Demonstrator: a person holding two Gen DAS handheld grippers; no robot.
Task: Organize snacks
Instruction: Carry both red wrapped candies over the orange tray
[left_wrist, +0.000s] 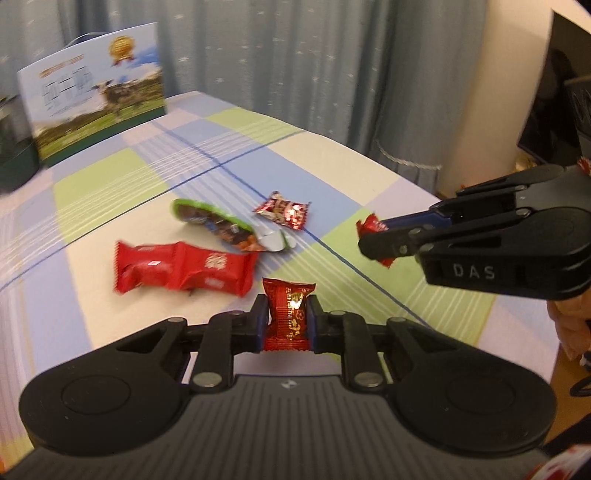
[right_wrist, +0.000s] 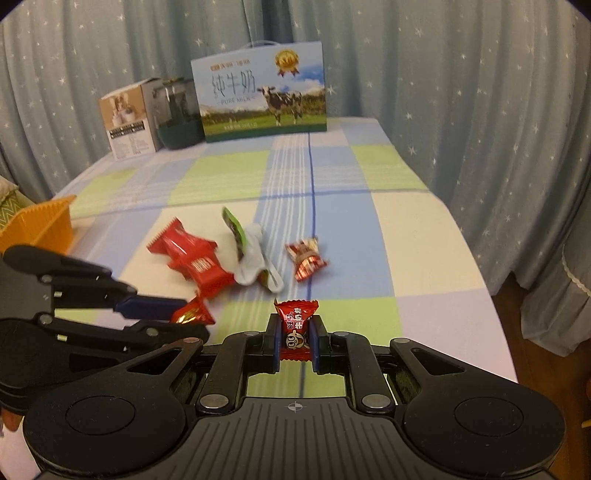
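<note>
where red packets (right_wrist: 192, 258) lie, milk box (right_wrist: 260, 92) behind

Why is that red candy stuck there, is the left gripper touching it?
Touching. In the left wrist view the left gripper has both pads pressed against the sides of the red candy.

A small red candy with gold print (left_wrist: 289, 314) is standing upright, pinched at its middle between the left gripper (left_wrist: 288, 321) jaws. A red candy with a cartoon face (right_wrist: 296, 329) is sitting upright, squeezed between the right gripper (right_wrist: 295, 336) jaws. Three more snacks are lying close together on the checked cloth: a long red packet (left_wrist: 184, 267) lying flat, a green-edged packet (left_wrist: 229, 229) tilting on its edge just beside it, and a small shiny red-and-silver candy (left_wrist: 282, 210) resting a little apart from both.
</note>
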